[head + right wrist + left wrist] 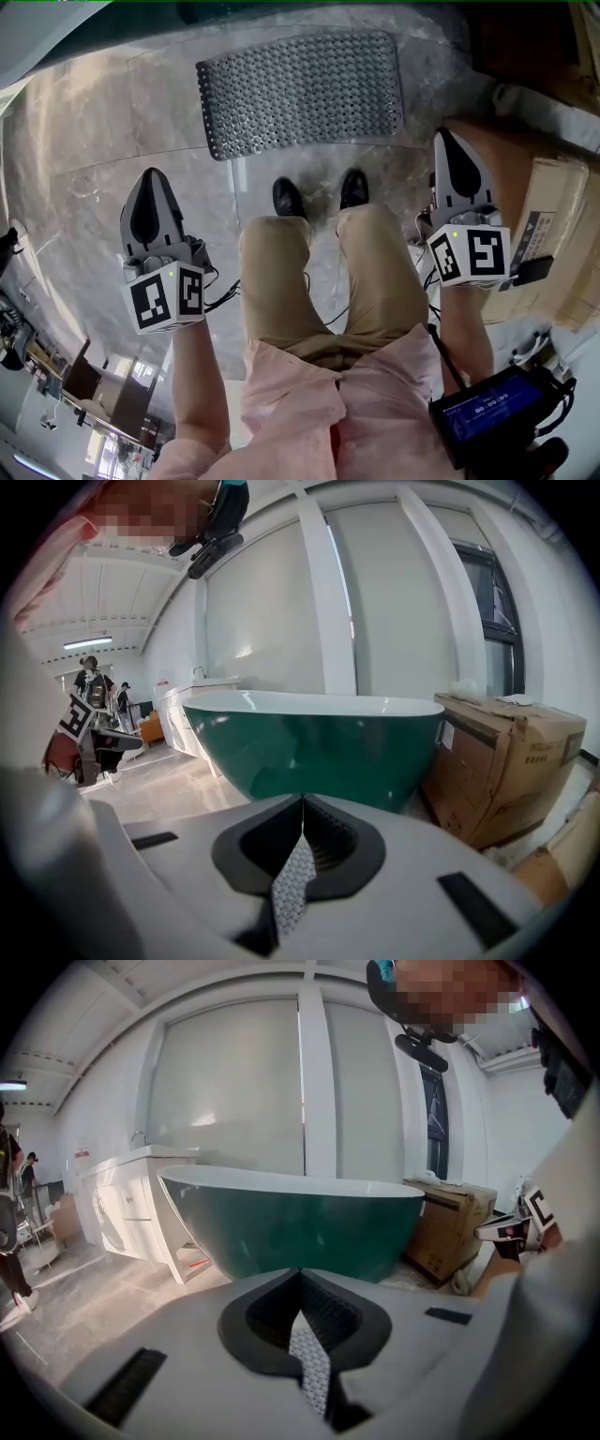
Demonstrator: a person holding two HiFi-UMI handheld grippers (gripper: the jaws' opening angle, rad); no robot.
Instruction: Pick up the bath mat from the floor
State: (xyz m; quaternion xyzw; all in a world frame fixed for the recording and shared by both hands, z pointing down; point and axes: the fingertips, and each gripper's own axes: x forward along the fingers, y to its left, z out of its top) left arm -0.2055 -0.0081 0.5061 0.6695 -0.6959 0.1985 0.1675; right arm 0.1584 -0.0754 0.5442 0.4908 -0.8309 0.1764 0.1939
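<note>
Head view: bath mat (300, 92) flat on marble floor (103, 122), ahead of both tools, centred between them, just beyond person's shoes (288, 197). Left gripper (150, 180) and right gripper (450, 145) held either side of legs, tips toward mat, well short of it, not touching. Cardboard box (544, 216) just right of right gripper.

Left gripper view: jaws pressed together, nothing between. Green bathtub (291, 1227) straight ahead; white cabinet (127, 1208) ahead-left.

Right gripper view: jaws clenched tight, empty. Bathtub ahead, cardboard box ahead-right.
</note>
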